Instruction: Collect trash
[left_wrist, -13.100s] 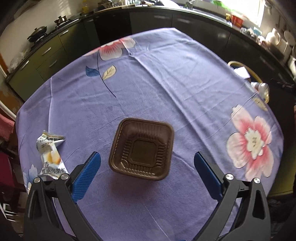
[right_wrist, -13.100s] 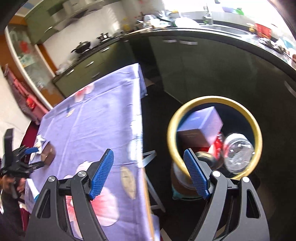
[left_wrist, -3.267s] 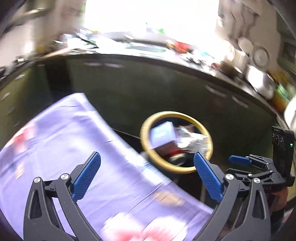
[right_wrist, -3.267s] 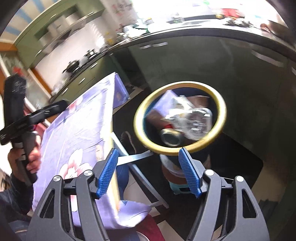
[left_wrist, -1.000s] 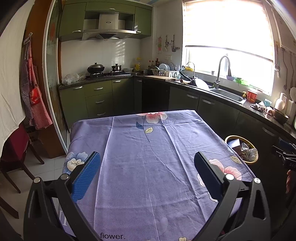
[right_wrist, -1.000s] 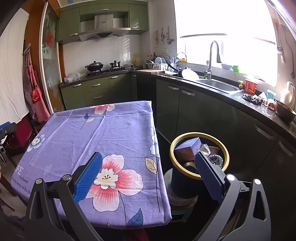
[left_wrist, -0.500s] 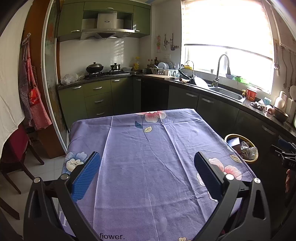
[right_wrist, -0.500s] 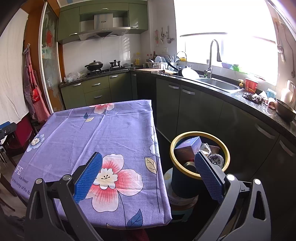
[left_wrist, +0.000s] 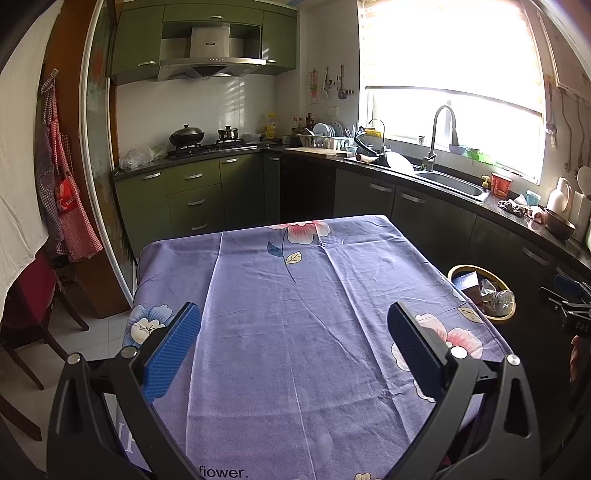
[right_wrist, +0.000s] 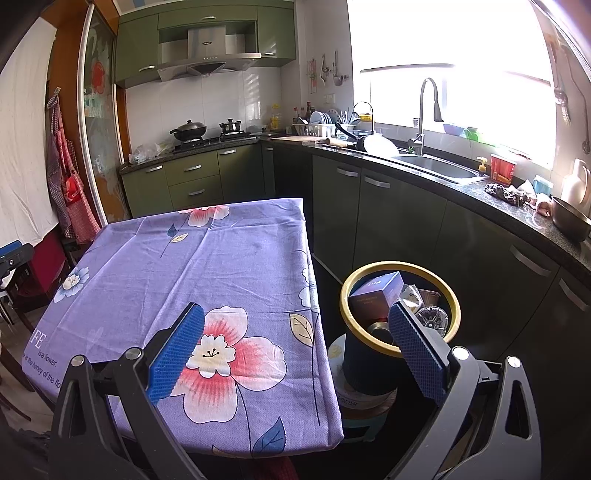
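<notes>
Across the kitchen: green cabinets (left_wrist: 192, 192) run along the far wall, with a hob (left_wrist: 207, 146) carrying two dark pots and a steel hood (left_wrist: 210, 62) above it.
Counter: dark worktop (right_wrist: 517, 218) bends round to the right, holding a steel sink (right_wrist: 436, 166) with a tall tap (right_wrist: 424, 110) under a bright window (left_wrist: 450, 74).
Left wall: checked aprons (left_wrist: 62, 192) hang beside a glass door frame.
Table: covered by a purple tablecloth (left_wrist: 295, 314) printed with flowers and leaves; its whole top shows bare cloth in both views.
Bin: dark trash bin (right_wrist: 456, 301) with a yellow rim stands on the floor just beside the table's right edge, in front of the counter cabinets.
Trash: a purple box (right_wrist: 376, 291), a crumpled clear plastic bottle (right_wrist: 430, 317), a can (right_wrist: 378, 328) and other wrappers lie inside the bin, reaching up to about the rim.
Left gripper (left_wrist: 293, 347): held over the near end of the table, blue pads spread wide, nothing between them; the bin lies well to the right of its right finger.
Right gripper (right_wrist: 295, 347): held near the table's right corner, pads wide apart and holding nothing; its right finger overlaps the bin's near rim in view, its left finger sits over a pink flower on the cloth.
Other rig: the right gripper's tip and part of a hand (left_wrist: 574, 354) show at the far right edge of the left view.
</notes>
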